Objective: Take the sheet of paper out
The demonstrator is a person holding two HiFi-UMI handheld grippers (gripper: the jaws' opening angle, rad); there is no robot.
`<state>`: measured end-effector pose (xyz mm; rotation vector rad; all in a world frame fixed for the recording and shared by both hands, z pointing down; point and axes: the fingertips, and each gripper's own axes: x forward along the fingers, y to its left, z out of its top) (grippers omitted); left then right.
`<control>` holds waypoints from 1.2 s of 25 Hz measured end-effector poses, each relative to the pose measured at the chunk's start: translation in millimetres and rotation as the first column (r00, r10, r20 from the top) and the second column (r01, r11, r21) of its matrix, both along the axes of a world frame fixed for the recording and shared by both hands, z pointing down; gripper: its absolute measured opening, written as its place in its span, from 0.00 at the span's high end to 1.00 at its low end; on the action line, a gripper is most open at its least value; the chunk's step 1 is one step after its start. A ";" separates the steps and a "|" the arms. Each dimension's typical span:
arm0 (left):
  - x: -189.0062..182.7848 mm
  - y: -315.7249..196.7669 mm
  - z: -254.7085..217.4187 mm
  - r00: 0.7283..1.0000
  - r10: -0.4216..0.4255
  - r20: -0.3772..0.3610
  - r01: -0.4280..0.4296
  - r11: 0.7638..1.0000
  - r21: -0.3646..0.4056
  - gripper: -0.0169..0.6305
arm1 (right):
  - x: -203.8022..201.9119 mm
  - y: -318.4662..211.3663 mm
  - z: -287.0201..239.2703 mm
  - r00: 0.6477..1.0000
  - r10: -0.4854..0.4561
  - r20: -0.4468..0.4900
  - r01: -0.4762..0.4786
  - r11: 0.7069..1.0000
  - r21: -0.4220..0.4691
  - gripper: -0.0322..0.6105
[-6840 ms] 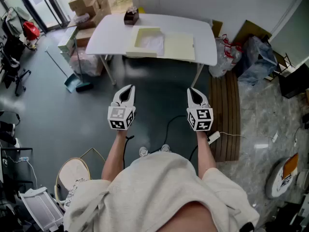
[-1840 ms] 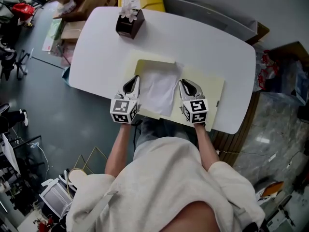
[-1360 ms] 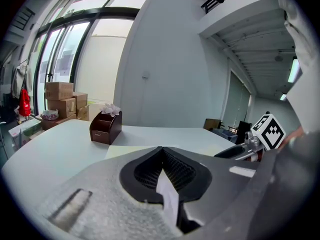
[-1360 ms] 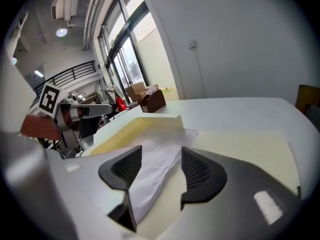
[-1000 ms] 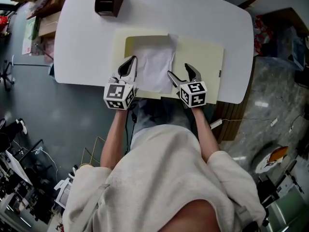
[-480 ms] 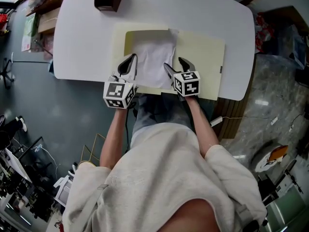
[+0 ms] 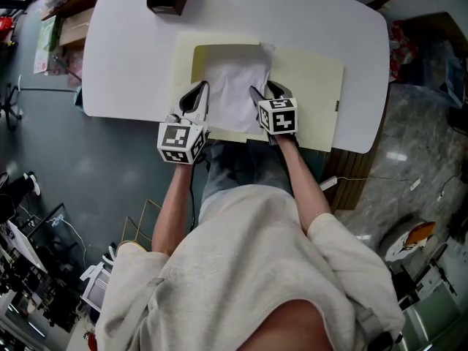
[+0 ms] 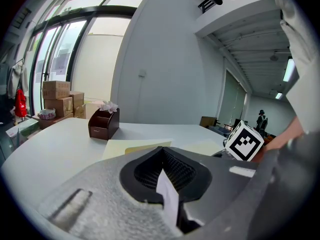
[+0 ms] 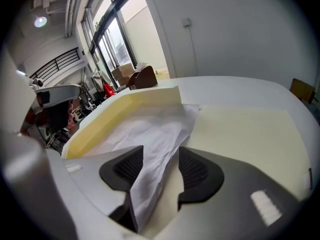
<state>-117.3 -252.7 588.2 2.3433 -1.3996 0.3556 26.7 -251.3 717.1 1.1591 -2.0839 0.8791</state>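
**Two grippers taking hold of the paper's near edge**

A crumpled white sheet of paper (image 7: 238,97) lay inside an open, pale yellow box (image 7: 183,64) on a white table (image 7: 124,50). The left gripper (image 7: 199,90) had its jaws pressed together on a sliver of the sheet's left edge. The right gripper (image 7: 263,90) had jaws partly apart that had just been closing, with a raised fold of the sheet between them, not yet pinched. The grasping step appeared to be in hand. Next, the right jaws would probably need to close fully before both grippers lifted evenly.
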 end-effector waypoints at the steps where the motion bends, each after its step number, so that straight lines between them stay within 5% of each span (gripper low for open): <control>1: -0.7 -0.1 0.2 1.000 0.000 -0.001 0.000 1.000 0.000 0.97 | 0.4 0.4 1.6 1.000 0.000 -0.012 0.000 1.000 -0.005 0.61; 13: -6.5 -3.0 -0.7 1.000 -0.006 0.000 0.006 1.000 0.000 0.98 | 16.3 -2.7 7.5 0.993 0.031 -0.110 -0.030 1.000 0.010 0.94; 30: 13.9 -9.3 -3.8 0.999 0.050 -0.008 -0.050 0.999 0.013 0.98 | 52.9 -2.5 -4.0 0.988 0.123 -0.093 -0.120 0.992 0.035 0.95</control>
